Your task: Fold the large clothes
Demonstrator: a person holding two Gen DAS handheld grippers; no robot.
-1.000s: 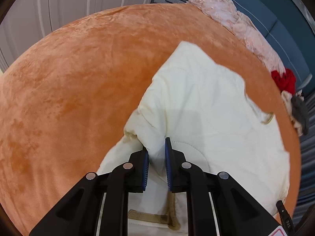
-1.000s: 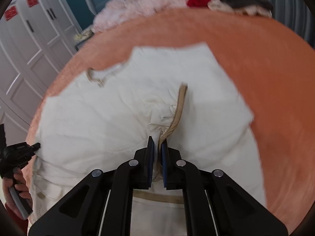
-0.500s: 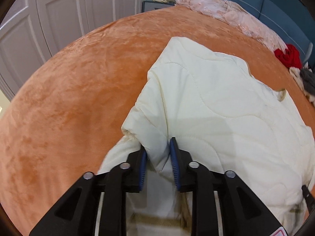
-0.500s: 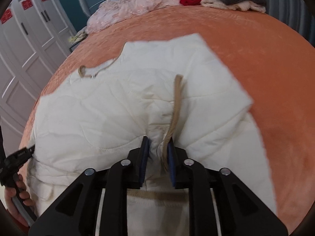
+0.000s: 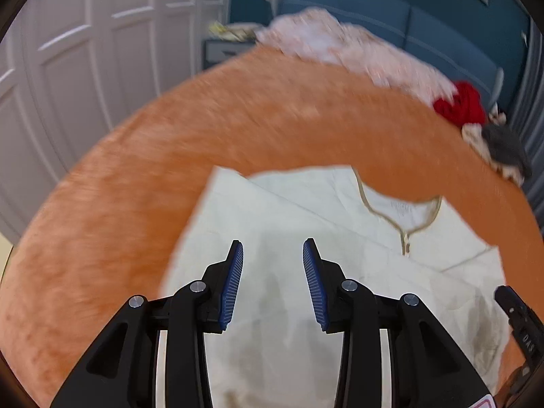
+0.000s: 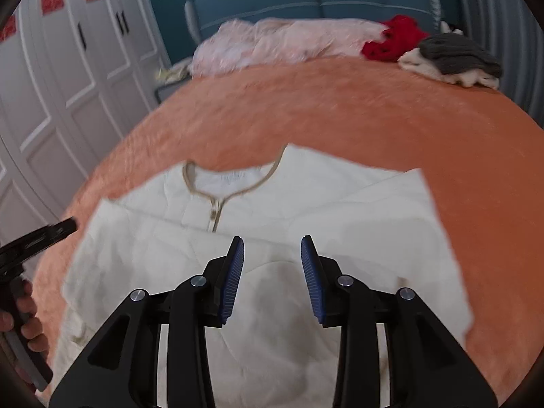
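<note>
A cream quilted jacket (image 5: 306,224) with a tan-trimmed collar and zip (image 5: 404,238) lies folded on the orange bedspread (image 5: 136,187). It also shows in the right wrist view (image 6: 340,210), collar (image 6: 217,200) towards the far side. My left gripper (image 5: 273,248) is open and empty above the jacket's near part. My right gripper (image 6: 272,246) is open and empty above the jacket too. The left gripper's body (image 6: 30,241) shows at the left edge of the right wrist view, held by a hand.
A pink garment (image 6: 282,44), a red one (image 6: 394,40) and grey and cream ones (image 6: 455,57) lie along the bed's far edge by a blue headboard (image 6: 306,3). White wardrobe doors (image 5: 68,68) stand to the left. The right gripper's body (image 5: 520,323) shows at the right edge.
Both grippers have let go of the jacket folds they were pinching and opened. They have pulled back and risen, and the jacket now lies flat with the collar showing.
</note>
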